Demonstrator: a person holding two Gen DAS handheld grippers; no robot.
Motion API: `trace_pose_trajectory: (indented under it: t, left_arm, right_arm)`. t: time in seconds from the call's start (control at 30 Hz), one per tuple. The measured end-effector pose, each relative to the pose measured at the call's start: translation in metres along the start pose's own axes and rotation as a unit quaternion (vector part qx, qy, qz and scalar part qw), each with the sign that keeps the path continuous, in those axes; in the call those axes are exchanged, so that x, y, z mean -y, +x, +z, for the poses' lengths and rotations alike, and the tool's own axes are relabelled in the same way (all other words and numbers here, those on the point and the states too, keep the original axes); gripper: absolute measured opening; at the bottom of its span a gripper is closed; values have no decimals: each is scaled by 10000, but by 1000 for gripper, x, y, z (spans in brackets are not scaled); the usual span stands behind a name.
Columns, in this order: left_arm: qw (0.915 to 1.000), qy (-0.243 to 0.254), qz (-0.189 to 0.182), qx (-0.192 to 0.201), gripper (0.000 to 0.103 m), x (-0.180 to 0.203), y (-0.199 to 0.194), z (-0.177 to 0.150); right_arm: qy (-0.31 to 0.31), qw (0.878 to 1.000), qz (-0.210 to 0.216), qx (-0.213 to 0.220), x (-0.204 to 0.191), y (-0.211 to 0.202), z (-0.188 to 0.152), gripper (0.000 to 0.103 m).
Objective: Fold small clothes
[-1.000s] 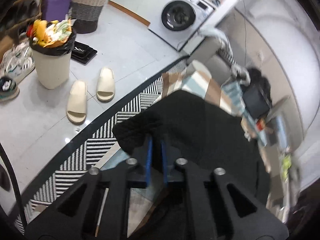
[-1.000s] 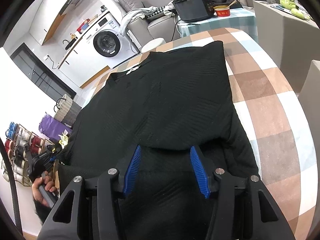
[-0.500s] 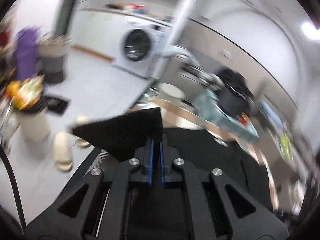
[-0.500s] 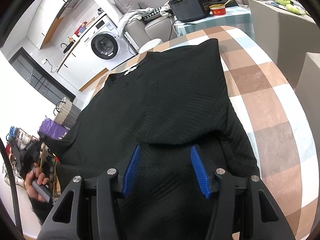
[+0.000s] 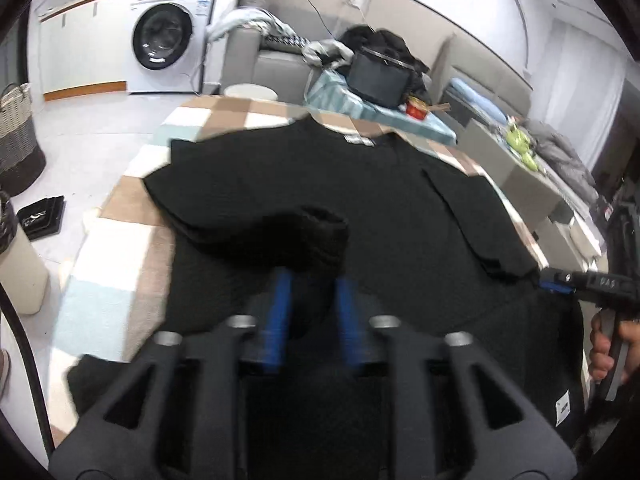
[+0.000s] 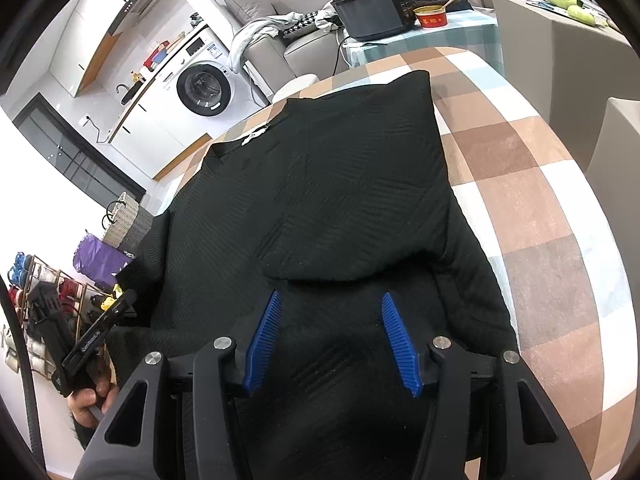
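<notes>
floor: pale tile | washing machine by grey sofa | checked tabletop

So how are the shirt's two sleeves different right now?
The left sleeve ends in a rumpled, humped-up cuff; the right sleeve lies flat and smooth. The left sleeve's cuff sits right at the left tool; the right sleeve's end lies just ahead of the right tool. Both are black and folded inward over the shirt.
</notes>
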State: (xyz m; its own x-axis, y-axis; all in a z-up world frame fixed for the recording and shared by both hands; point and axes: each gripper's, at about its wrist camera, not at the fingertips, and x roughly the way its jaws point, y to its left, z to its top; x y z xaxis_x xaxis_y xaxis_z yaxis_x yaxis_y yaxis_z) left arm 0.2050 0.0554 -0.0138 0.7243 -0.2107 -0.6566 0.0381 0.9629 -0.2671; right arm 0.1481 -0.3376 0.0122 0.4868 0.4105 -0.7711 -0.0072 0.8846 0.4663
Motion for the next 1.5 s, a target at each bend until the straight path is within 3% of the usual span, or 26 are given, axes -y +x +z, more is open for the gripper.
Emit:
trace_pose_trajectory:
  t: [0.03, 0.07, 0.13, 0.27, 0.4, 0.53, 0.6, 0.63, 0.67, 0.83, 1.0, 1.03, 1.13, 1.17, 1.33, 1.5]
  left_arm:
    - [9999, -93, 37, 86, 56, -6, -4, 2]
    - [9996, -208, 41, 188, 66, -12, -9, 4]
    - [9988, -406, -52, 254, 71, -27, -17, 6]
    - [9953, -926, -146, 231, 71, -58, -17, 18]
    - [9867, -1586, 360, 71, 71, -95, 11, 39]
    - [9799, -1902, 579, -134, 60, -121, 41, 50]
    - [9791, -1901, 639, -328, 45, -124, 57, 51]
    - [9779, -1940, 639, -442, 27, -126, 64, 51]
    - [9774, -1962, 629, -466, 16, -126, 69, 50]
    - [9873, -1454, 638, 34, 10, -93, 59, 58]
    - [9956, -836, 424, -45, 10, -48, 59, 76]
    - [9961, -711, 509, -104, 13, -39, 63, 78]
    - [9967, -591, 537, -162, 45, -24, 67, 80]
    - [9970, -604, 482, -108, 48, -22, 66, 79]
    - [9953, -776, 567, -102, 55, -31, 58, 74]
    - [9918, -1033, 738, -167, 55, -53, 51, 60]
  right_arm:
    - [6, 10000, 5, -2, 0, 0, 0, 55]
    - [18, 10000, 16, -2, 0, 1, 0, 56]
    - [14, 10000, 28, -7, 0, 1, -1, 58]
    - [41, 10000, 54, 20, 3, -2, -2, 58]
    - [72, 10000, 49, 25, 5, -4, -3, 58]
    - [81, 10000, 44, 37, 6, -6, -4, 58]
    - [110, 9999, 31, 21, 8, -7, -5, 58]
    - [125, 9999, 17, 20, 9, -7, -5, 58]
    - [140, 9999, 3, 32, 10, -7, -5, 58]
    - [268, 9996, -36, 45, 18, -9, -6, 58]
    - [235, 9997, -37, 40, 16, -9, -5, 58]
    - [229, 9997, -46, 32, 16, -9, -5, 58]
    - [205, 9998, -23, 54, 15, -12, -5, 58]
    - [202, 9998, -24, 78, 16, -14, -5, 58]
    - [284, 9995, -90, 103, 21, -17, -9, 59]
    - [283, 9995, -91, 113, 22, -18, -9, 59]
